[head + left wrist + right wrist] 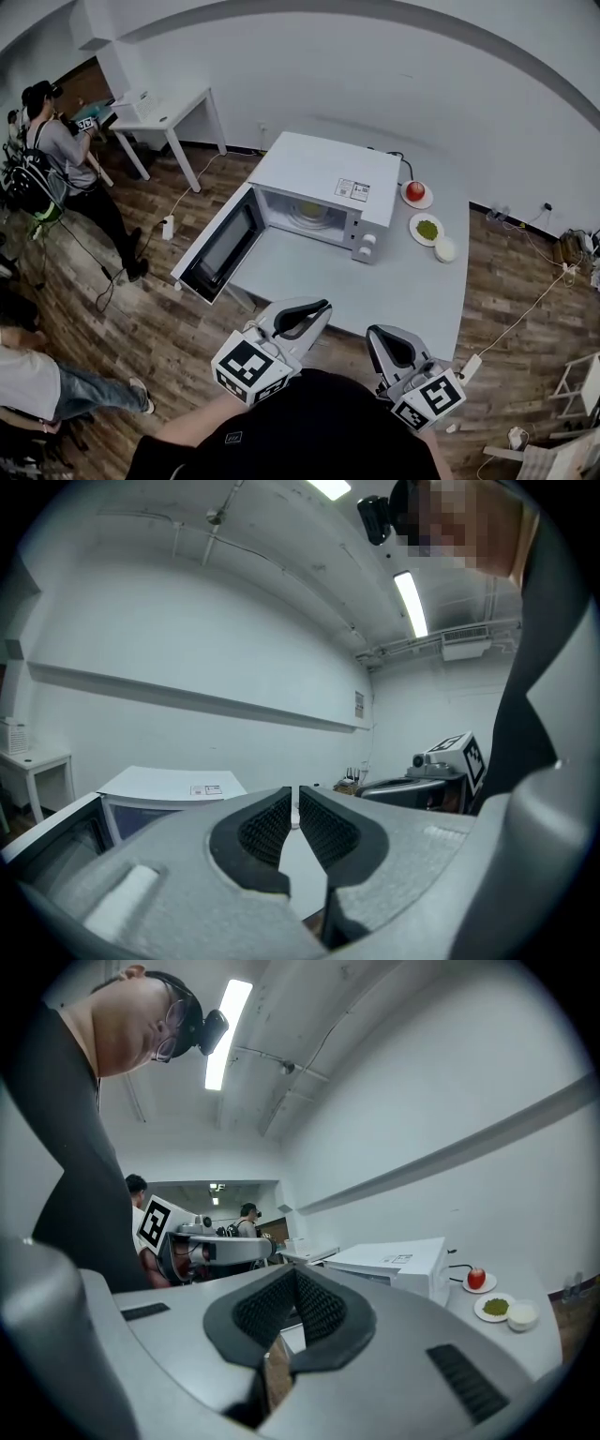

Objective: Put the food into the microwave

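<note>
Here, the left gripper (pixel 312 311) and right gripper (pixel 386 336) hang empty at the near edge of the worktop (pixel 375 281).
The left is closed to a thin slit, the right pressed fully together. The microwave (pixel 323 178) stands with its door (pixel 220 248) swung open. Just right of it on the worktop sit a red fruit (pixel 415 191) on a small plate, a plate of green food (pixel 427 229) and a white bowl (pixel 445 249).

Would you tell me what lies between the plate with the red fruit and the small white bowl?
The plate of green food lies there, as the head view shows.
</note>
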Action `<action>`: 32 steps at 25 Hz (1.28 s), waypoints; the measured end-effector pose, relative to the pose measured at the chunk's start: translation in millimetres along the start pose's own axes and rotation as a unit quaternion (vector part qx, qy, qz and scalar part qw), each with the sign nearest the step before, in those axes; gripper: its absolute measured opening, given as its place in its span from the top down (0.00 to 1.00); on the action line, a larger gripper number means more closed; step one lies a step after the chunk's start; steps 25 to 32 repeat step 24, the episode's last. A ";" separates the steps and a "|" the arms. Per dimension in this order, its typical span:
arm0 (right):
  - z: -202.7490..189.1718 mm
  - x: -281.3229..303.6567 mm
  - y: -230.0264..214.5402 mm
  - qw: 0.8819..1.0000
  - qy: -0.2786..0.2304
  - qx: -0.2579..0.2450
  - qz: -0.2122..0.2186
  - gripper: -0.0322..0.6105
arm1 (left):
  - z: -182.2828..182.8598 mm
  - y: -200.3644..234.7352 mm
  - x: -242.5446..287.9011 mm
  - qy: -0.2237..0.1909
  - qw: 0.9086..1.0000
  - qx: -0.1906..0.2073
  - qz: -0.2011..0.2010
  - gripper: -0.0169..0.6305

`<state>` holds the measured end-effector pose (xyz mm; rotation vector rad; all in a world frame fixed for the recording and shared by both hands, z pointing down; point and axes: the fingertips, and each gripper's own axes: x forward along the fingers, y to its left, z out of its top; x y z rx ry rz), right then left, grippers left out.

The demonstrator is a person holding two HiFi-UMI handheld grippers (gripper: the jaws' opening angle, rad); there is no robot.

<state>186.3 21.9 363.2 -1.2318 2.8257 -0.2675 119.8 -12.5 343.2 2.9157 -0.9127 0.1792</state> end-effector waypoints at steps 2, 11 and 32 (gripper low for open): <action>-0.7 8.8 3.2 1.000 0.001 0.002 0.001 0.93 | -2.7 8.7 -7.0 0.003 1.000 -0.006 0.005 0.92; -8.2 35.0 15.2 1.000 0.020 0.002 0.006 0.93 | -11.4 32.5 -21.5 -0.003 1.000 -0.024 0.008 0.92; -6.2 43.9 17.4 1.000 0.019 -0.006 -0.002 0.93 | -10.8 43.2 -23.5 -0.009 1.000 -0.023 0.001 0.92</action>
